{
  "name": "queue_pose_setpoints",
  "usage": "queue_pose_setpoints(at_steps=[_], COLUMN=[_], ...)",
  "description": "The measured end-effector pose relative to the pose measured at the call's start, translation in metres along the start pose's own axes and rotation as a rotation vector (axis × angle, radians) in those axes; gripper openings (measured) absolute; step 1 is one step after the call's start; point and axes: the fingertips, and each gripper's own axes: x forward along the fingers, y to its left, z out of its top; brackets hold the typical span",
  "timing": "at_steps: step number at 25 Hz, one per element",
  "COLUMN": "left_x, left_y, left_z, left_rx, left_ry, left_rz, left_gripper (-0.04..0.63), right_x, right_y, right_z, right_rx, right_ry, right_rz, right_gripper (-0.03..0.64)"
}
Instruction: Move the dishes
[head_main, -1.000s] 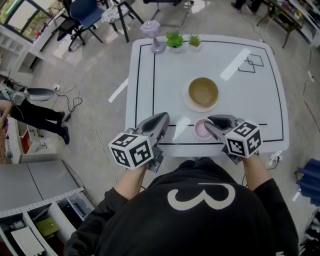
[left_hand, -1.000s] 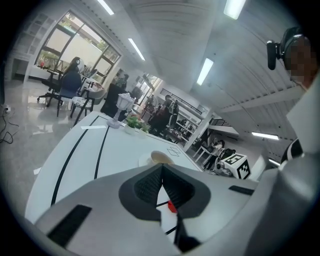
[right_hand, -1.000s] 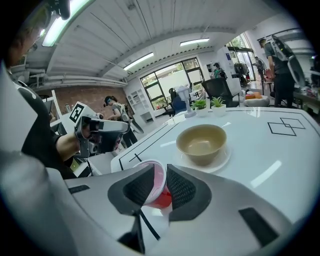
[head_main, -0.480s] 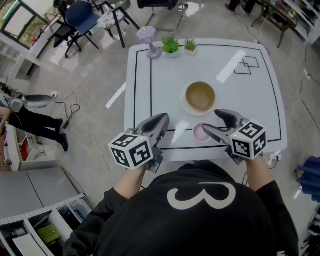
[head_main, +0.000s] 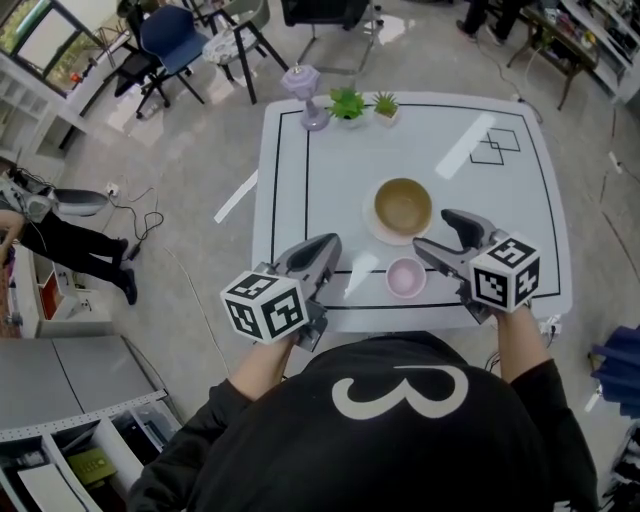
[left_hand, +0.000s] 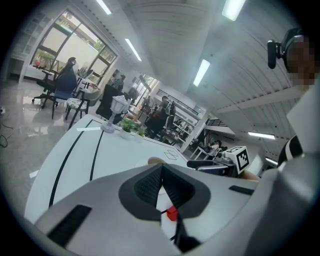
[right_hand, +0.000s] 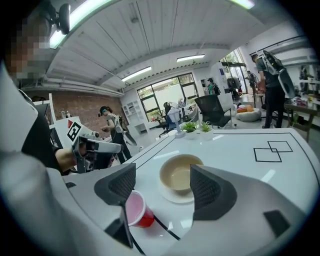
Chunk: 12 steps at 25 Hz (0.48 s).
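At table (head_main: 520, 190) edge | right gripper (head_main: 432, 232) just opening, empty — cup (head_main: 405, 277) beside | left gripper (head_main: 328, 243) closed, own view only

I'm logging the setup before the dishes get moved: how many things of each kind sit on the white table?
Tan bowl: 1
White plate under it: 1
Red cup: 1
Potted plants: 2
Lavender stemmed ornament: 1
Total: 6
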Motion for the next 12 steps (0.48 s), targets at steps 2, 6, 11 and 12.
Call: queue_pose_setpoints(at_steps=[2, 6, 11, 12], left_x=[0.0, -0.003, -0.004, -0.004], left_y=[-0.001, 0.002, 0.008, 0.009], left_z=[0.002, 0.007, 0.013, 0.014], left_rx=[0.002, 0.0, -0.011, -0.011], left_ry=[-0.004, -0.015, -0.032, -0.034], left_rz=[0.003, 0.012, 0.027, 0.03], left_gripper=[0.003, 0.003, 0.003, 0.003], right_x=[0.002, 0.011, 0.026, 0.03], right_y=[-0.007, -0.021, -0.04, -0.044], right_z=[0.004, 0.009, 0.01, 0.009], right_rx=[0.011, 0.03, 0.022, 0.014], right_ry=[-0.006, -0.006, 0.018, 0.028], right_rz=[-0.008, -0.023, -0.059, -0.067], right_gripper=[0.328, 0.325, 0.319, 0.316])
